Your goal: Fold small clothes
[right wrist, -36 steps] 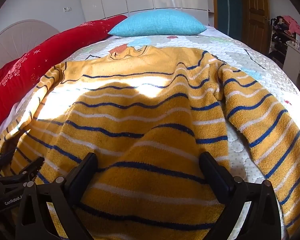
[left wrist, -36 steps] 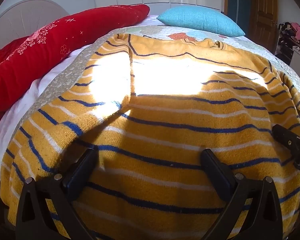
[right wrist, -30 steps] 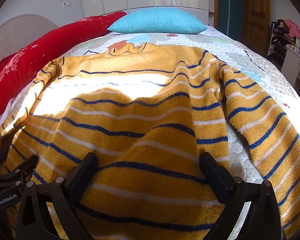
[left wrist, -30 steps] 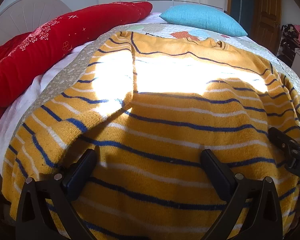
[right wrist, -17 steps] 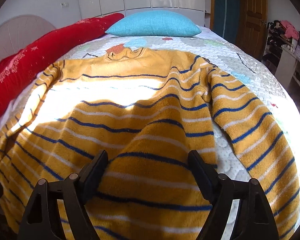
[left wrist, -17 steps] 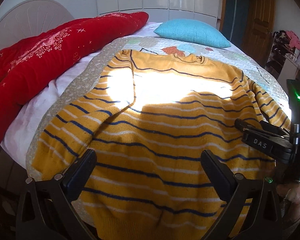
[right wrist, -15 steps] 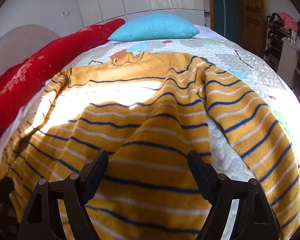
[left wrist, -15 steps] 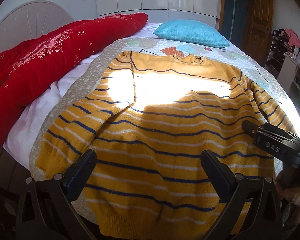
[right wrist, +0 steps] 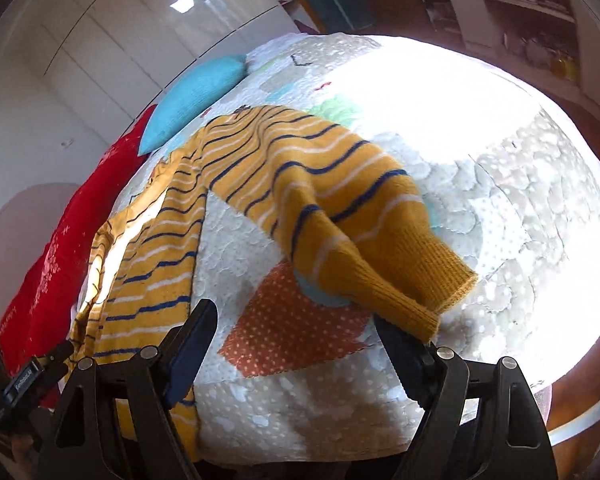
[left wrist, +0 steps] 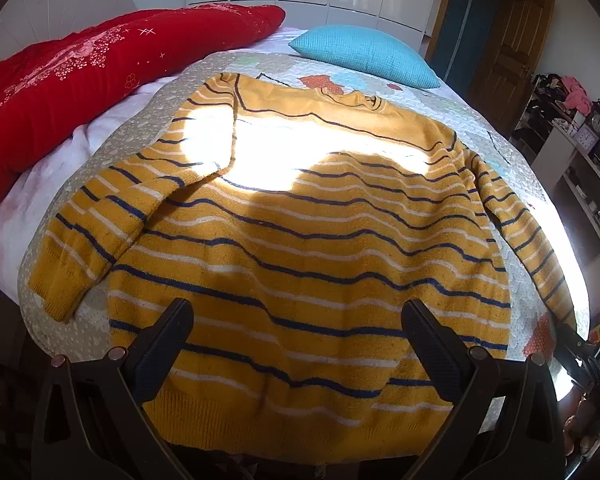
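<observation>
A yellow sweater (left wrist: 300,248) with blue and white stripes lies flat on the bed, hem nearest me, both sleeves spread out. My left gripper (left wrist: 296,340) is open and empty, hovering over the hem. My right gripper (right wrist: 296,344) is open and empty beside the sweater's right sleeve (right wrist: 332,200); the sleeve cuff (right wrist: 412,280) lies just over the right finger (right wrist: 400,356). The sweater's body (right wrist: 152,256) shows at the left of the right wrist view. The right gripper's tip also shows in the left wrist view (left wrist: 592,360).
The quilted bedspread (right wrist: 500,200) has an orange dotted patch (right wrist: 292,328). A red quilt (left wrist: 80,80) lies along the left side. A blue pillow (left wrist: 364,54) sits at the head. Shelves (left wrist: 580,152) and a door (left wrist: 508,48) stand at the right.
Both grippers have pulled back from the sweater's body. The right gripper has swung right to the right sleeve's cuff. The left gripper has risen, showing the whole sweater.
</observation>
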